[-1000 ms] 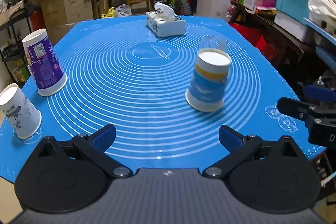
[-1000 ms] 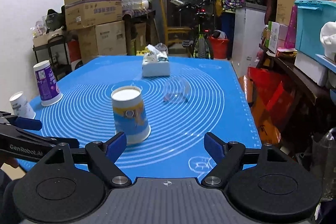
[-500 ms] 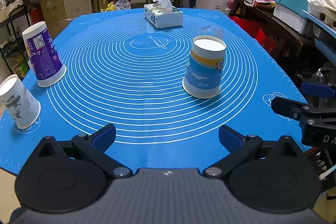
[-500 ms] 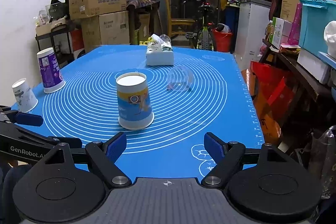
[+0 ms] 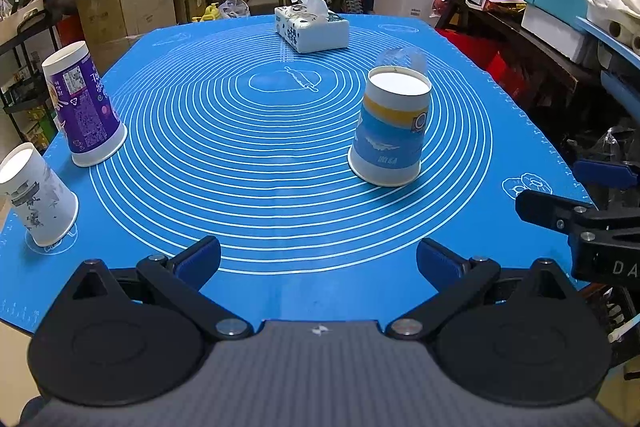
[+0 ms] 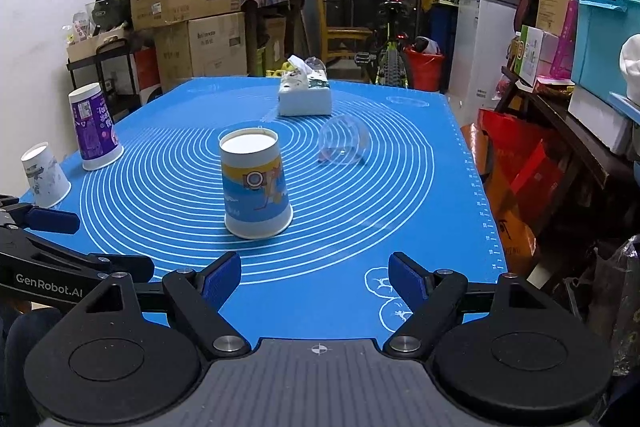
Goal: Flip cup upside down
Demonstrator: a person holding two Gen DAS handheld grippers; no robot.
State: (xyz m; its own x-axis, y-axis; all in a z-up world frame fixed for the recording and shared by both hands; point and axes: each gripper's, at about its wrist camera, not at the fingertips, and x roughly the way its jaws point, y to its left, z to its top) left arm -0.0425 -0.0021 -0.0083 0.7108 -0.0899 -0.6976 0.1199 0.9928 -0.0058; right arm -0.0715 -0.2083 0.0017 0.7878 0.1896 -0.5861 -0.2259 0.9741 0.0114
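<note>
A blue and yellow paper cup [image 5: 390,131] stands upside down, rim on the blue mat [image 5: 256,155]; it also shows in the right wrist view [image 6: 256,185]. A clear plastic cup [image 6: 342,145] lies on its side behind it, partly hidden in the left wrist view [image 5: 402,58]. A purple cup [image 5: 82,111] and a white cup [image 5: 36,197] stand upside down at the left edge. My left gripper [image 5: 318,259] is open and empty near the front edge. My right gripper [image 6: 316,277] is open and empty, short of the blue cup.
A tissue box [image 5: 312,31] sits at the far end of the mat. Cardboard boxes [image 6: 188,23], a bicycle [image 6: 386,39], a white cabinet [image 6: 480,43] and cluttered shelves [image 6: 580,75] surround the table. The right gripper's arm [image 5: 580,223] shows at the left view's right edge.
Both grippers have drawn back toward the front edge and risen a little. The cups have not moved. Both grippers stay open.
</note>
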